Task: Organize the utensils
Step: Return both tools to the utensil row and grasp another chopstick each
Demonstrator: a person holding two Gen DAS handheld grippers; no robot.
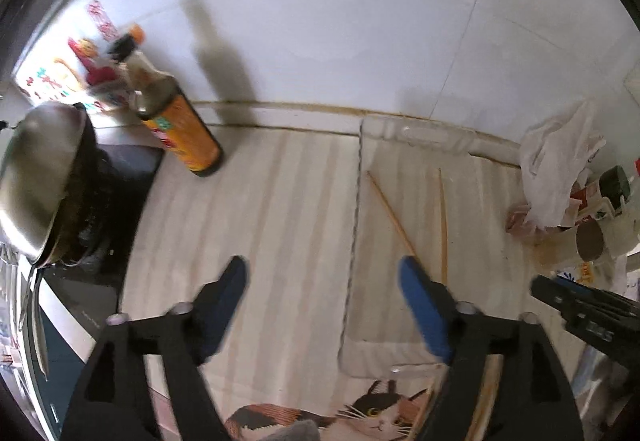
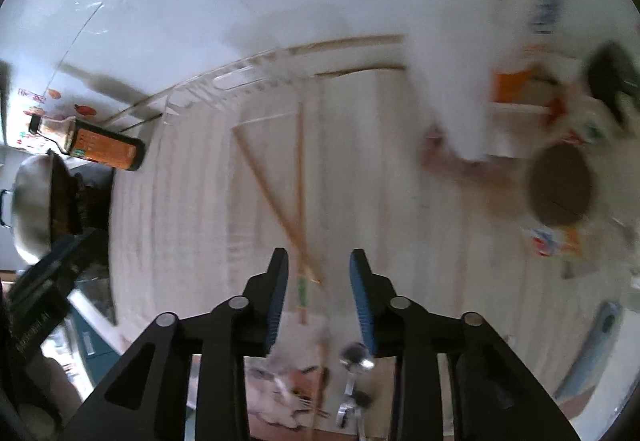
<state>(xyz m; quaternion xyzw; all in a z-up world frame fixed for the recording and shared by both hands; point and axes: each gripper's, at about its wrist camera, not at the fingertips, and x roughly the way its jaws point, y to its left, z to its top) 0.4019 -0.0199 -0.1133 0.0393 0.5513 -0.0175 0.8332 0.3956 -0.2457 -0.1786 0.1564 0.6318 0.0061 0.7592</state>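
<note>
Two wooden chopsticks lie crossed in a narrow V inside a clear plastic tray on the striped counter, their near ends meeting, probably dropped there for sorting. The right gripper hovers over those near ends with jaws apart and empty, seemingly lined up to straddle them, while the left gripper hangs wide open and empty over the tray's left edge. A sauce bottle stands far left by the wall, beside a metal pot.
</note>
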